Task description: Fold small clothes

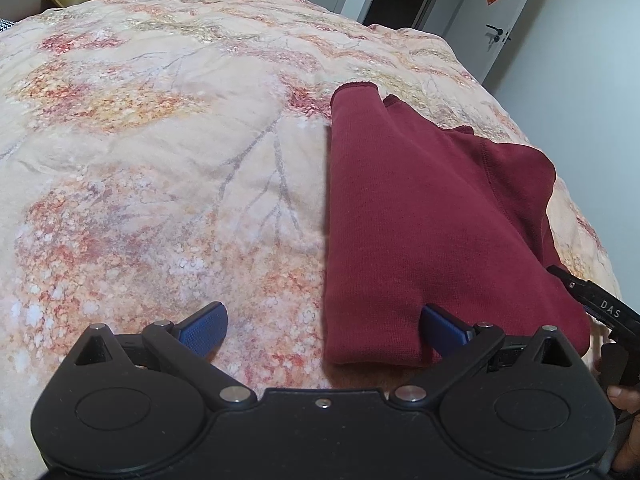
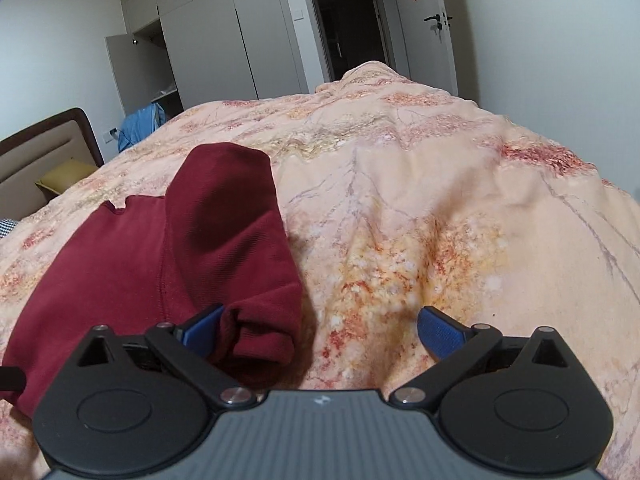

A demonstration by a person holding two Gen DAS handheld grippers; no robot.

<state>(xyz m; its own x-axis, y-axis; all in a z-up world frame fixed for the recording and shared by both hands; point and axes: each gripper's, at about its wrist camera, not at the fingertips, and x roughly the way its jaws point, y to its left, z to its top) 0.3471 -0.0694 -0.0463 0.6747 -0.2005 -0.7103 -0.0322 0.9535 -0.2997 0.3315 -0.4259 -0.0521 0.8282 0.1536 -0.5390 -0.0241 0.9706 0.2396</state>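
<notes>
A dark red small garment [image 1: 420, 216] lies partly folded on the floral bedspread [image 1: 160, 160]. My left gripper [image 1: 324, 326] is open over its near left edge, with the right blue pad [image 1: 442, 326] above the cloth and the left pad over the bedspread. In the right wrist view the garment [image 2: 132, 248] lies left, with a sleeve [image 2: 240, 232] folded over it. My right gripper [image 2: 320, 330] is open at the sleeve's cuff end; its left pad [image 2: 202, 330] touches the cuff. The right gripper's edge [image 1: 600, 308] shows in the left wrist view.
The bedspread [image 2: 440, 200] covers the whole bed. A headboard [image 2: 44, 148], a yellow-green pillow [image 2: 66, 178] and blue clothing [image 2: 140, 124] lie at the far left. A wardrobe [image 2: 224, 40] and doors [image 2: 432, 20] stand beyond the bed.
</notes>
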